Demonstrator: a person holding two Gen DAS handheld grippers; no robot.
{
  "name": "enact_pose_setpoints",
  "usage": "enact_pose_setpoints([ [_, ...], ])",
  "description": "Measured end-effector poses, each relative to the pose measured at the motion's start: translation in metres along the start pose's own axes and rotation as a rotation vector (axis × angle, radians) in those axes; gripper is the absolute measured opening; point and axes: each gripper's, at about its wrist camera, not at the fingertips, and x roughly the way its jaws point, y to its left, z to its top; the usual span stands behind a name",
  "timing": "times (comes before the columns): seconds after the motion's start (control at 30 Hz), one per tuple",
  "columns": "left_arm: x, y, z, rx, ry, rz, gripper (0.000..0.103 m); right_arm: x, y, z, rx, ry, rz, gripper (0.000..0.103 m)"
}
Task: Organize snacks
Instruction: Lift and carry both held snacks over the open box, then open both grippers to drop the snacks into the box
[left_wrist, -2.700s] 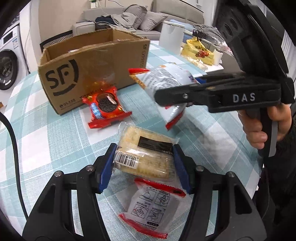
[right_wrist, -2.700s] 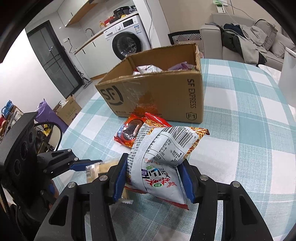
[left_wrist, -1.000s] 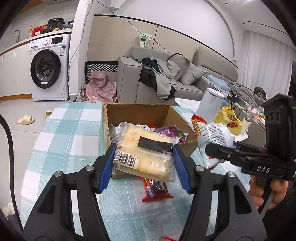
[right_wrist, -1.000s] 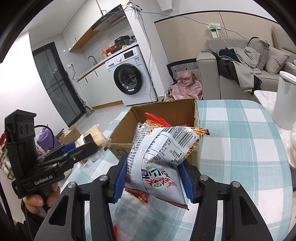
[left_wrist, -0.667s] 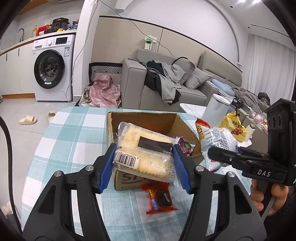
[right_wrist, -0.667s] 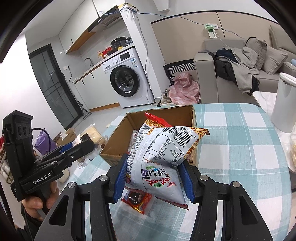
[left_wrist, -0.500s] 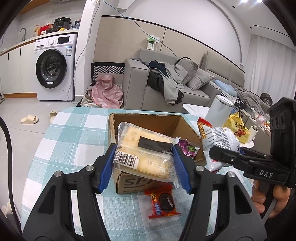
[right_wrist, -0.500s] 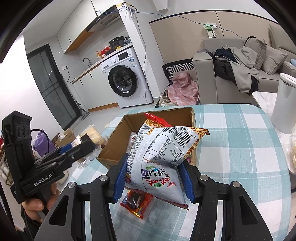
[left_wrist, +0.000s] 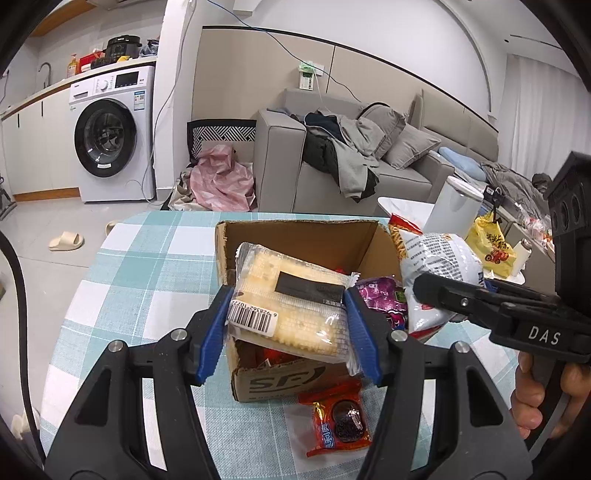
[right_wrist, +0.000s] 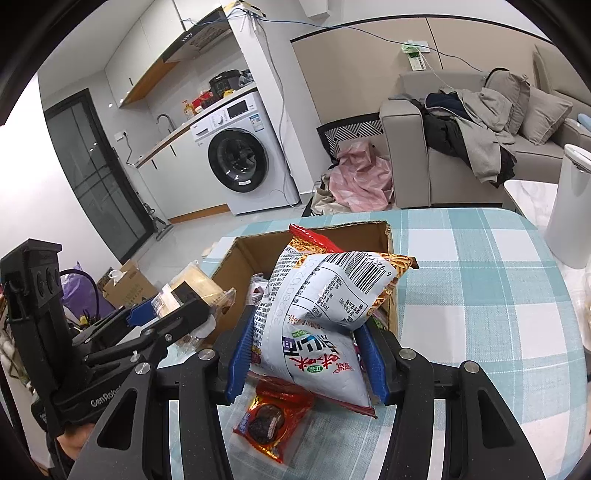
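Snacks were partly boxed: my left claw (left_wrist: 286, 325) gripped a cracker pack (left_wrist: 291, 302), my right claw (right_wrist: 308, 360) a noodle bag (right_wrist: 317, 314), both above the cardboard box (left_wrist: 295, 236); one cookie packet (left_wrist: 338, 421) lay on the counter (left_wrist: 140, 280).

A clear-wrapped pack of pale crackers (left_wrist: 291, 306), barcode at its near corner, is held level above the near edge of the open cardboard box (left_wrist: 295, 236). A puffed white noodle-snack bag (right_wrist: 317, 314) hangs tilted over the same box, while a red cookie packet (left_wrist: 338, 421) lies flat on the checked tablecloth just before it.
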Motion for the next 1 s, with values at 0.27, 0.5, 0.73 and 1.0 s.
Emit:
enact_pose_setpoints([
  [0.27, 0.02, -0.005, 0.0, 0.02, 0.019, 0.002, 0.057, 0.019, -0.002, 0.005, 0.011, 0.023, -0.007, 0.053],
  [0.5, 0.031, -0.006, 0.001, 0.026, 0.032, -0.001, 0.057, 0.032, -0.002, 0.011, 0.005, 0.042, -0.01, 0.053],
  [0.73, 0.04, -0.003, 0.002, 0.031, 0.043, 0.004, 0.058, 0.044, -0.005, 0.015, 0.011, 0.065, -0.016, 0.053],
  [1.0, 0.034, 0.004, 0.0, 0.02, 0.04, -0.004, 0.065, 0.032, -0.005, 0.013, -0.021, 0.024, -0.029, 0.061],
])
